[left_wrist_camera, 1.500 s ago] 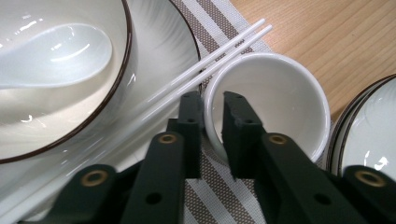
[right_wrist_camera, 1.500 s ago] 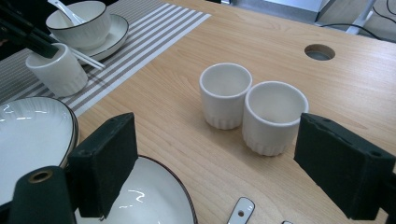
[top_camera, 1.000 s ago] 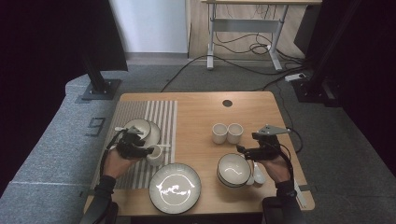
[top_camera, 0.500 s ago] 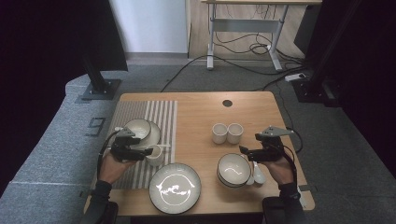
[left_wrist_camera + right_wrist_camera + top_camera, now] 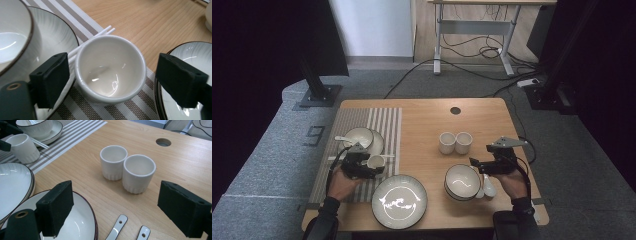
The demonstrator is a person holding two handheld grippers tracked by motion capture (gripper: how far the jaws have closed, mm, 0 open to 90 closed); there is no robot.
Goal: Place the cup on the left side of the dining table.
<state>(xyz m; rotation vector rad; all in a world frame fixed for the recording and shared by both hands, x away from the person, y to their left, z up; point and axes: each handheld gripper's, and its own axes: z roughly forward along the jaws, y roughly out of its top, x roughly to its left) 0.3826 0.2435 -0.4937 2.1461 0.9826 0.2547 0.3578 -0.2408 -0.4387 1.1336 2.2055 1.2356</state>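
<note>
High view, lower left: the left gripper (image 5: pixel 371 165) has sunk a little since the earlier frame and its jaws have just been opening, so the cup (image 5: pixel 110 68) stands released between them on the striped mat (image 5: pixel 382 125), beside the chopsticks (image 5: pixel 100 35). It is small, white, glossy, upright and empty. Counted: three cups, two more (image 5: pixel 455 142) at centre; two bowls, one big plate (image 5: pixel 399 201), two spoons lower right near the right gripper (image 5: pixel 476 164), whose jaws gape, holding nothing.

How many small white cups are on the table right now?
3: one cup on the striped placemat between the left gripper's open jaws, and two cups side by side mid-table.
</note>
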